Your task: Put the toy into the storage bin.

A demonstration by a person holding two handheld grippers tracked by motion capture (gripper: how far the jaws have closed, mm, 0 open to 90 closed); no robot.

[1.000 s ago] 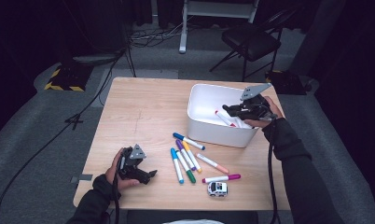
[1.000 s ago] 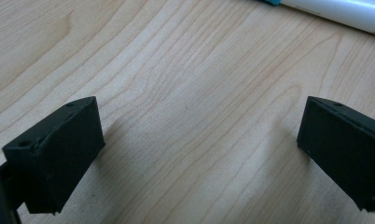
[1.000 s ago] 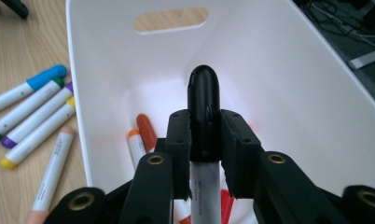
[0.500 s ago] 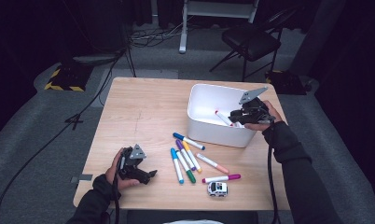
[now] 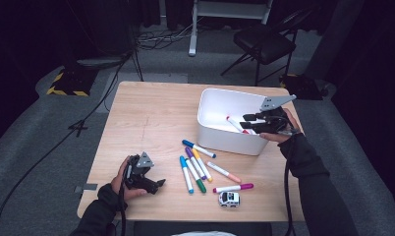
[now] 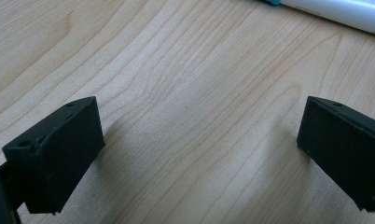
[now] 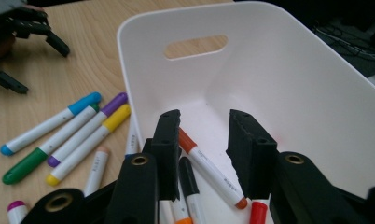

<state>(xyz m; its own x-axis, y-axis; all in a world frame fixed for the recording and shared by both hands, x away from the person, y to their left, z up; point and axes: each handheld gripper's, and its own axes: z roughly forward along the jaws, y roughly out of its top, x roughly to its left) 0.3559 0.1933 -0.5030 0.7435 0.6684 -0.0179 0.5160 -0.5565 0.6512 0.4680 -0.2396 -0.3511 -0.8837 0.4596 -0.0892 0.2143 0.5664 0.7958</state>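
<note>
My right gripper point(image 5: 244, 121) hangs over the right end of the white bin point(image 5: 205, 105). Its jaws have just been opening and stand a little apart point(image 7: 204, 123) with nothing between them. Below them an orange-capped marker point(image 7: 209, 170) lies loose on the bin floor among a few other markers point(image 5: 233, 123). Several coloured markers point(image 5: 198, 164) lie on the wooden table in front of the bin. My left gripper point(image 5: 157, 174) rests at the table's near left, open wide point(image 6: 199, 135) over bare wood, with one white marker point(image 6: 335, 9) just beyond it.
A small white toy car point(image 5: 229, 198) sits near the table's front edge, right of centre. A black chair point(image 5: 264, 42) and cables lie on the floor beyond the table. The bin wall point(image 7: 279, 79) rises close on the right gripper's right.
The right gripper has shifted slightly left and lower over the bin and its jaws have parted. The left hand has kept still.
</note>
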